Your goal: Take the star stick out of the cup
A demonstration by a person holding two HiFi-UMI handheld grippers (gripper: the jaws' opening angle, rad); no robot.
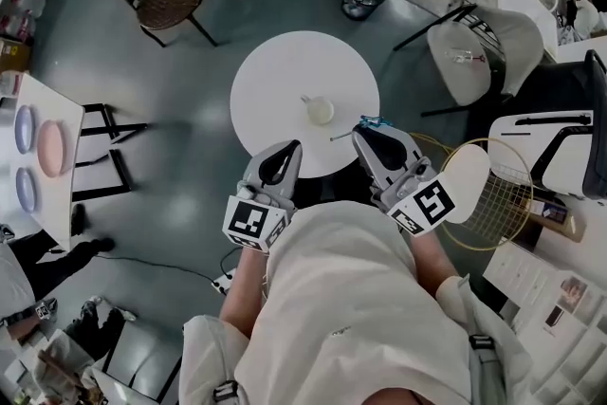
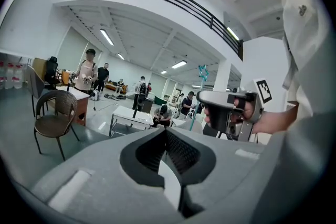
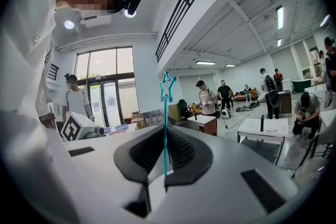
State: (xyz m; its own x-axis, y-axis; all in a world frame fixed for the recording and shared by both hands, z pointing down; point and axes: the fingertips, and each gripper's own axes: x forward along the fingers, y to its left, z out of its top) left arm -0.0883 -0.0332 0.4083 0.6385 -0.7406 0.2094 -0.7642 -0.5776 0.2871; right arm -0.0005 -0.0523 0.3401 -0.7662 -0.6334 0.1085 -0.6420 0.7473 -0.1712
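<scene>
From the head view, the cup (image 1: 320, 110) is standing alone near the middle of the round tabletop (image 1: 275, 71). The star stick (image 1: 373, 121) is sitting clear of the cup, to its right and nearer the person, in the right tool (image 1: 377, 143). The left tool (image 1: 283, 162) is hanging on the cup's near left side, apart from it. In the left gripper view, the left tool (image 2: 169, 157) is showing its jaws drawn close with nothing between them, and opposite it the right tool (image 2: 226, 107) is carrying the star stick (image 2: 195, 113) upright. In the right gripper view, the right tool (image 3: 164, 162) is pinching the star stick (image 3: 165, 128) low on its shaft, star uppermost. The stick is looking thin, light, smooth and probably bendy. So the plain shaft, not the open star, is seeming the sound place to grip, and modest pressure is likely being enough.
</scene>
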